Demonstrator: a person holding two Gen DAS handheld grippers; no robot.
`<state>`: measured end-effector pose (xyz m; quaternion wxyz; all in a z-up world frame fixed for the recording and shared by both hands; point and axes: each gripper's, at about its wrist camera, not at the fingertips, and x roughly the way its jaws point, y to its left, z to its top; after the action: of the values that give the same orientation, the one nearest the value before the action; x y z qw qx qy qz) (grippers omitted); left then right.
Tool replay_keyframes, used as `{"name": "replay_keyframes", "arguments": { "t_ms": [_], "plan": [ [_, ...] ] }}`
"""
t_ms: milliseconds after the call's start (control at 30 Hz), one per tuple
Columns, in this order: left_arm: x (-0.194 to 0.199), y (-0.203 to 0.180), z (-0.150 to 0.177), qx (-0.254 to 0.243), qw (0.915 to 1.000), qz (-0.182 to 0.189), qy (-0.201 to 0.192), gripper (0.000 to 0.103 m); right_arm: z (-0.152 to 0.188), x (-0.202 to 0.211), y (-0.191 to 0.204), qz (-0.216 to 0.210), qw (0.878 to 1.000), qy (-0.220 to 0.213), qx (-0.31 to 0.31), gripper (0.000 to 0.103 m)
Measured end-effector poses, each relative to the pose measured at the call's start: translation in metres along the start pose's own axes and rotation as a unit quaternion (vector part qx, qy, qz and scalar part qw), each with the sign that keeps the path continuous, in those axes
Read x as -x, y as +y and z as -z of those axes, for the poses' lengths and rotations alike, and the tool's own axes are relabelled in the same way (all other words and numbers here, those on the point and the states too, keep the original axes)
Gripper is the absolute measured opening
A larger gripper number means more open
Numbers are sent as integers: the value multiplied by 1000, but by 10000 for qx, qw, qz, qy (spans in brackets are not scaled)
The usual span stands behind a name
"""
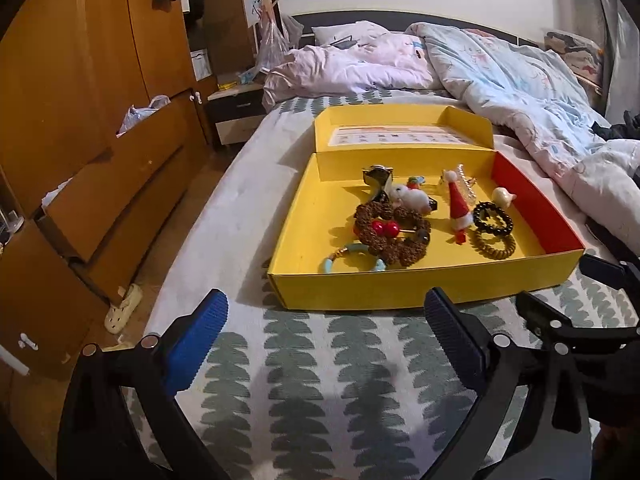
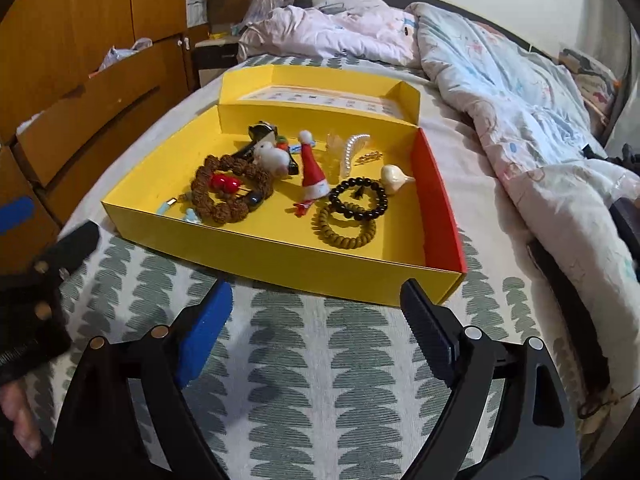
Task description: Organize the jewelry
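Both the left gripper (image 1: 326, 316) and right gripper (image 2: 316, 304), fingers apart and empty, hover low in frame before the open yellow cardboard box (image 2: 280, 254) of tangled bracelets at centre, best lifted singly.

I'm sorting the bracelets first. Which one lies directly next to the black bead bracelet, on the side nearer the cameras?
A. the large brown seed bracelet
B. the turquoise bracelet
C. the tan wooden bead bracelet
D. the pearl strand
C: the tan wooden bead bracelet lies against the black bead bracelet, toward the yellow box's front wall.
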<state>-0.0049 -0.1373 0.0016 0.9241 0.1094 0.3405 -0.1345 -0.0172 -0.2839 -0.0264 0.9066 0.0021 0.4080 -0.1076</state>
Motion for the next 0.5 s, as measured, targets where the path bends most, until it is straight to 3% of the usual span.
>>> {"name": "replay_keyframes", "arguments": {
  "t_ms": [500],
  "plan": [
    [-12,13,-3,40,9995,-116,291,97,-1,4,-14,86,9996,-54,-280,89]
  ]
}}
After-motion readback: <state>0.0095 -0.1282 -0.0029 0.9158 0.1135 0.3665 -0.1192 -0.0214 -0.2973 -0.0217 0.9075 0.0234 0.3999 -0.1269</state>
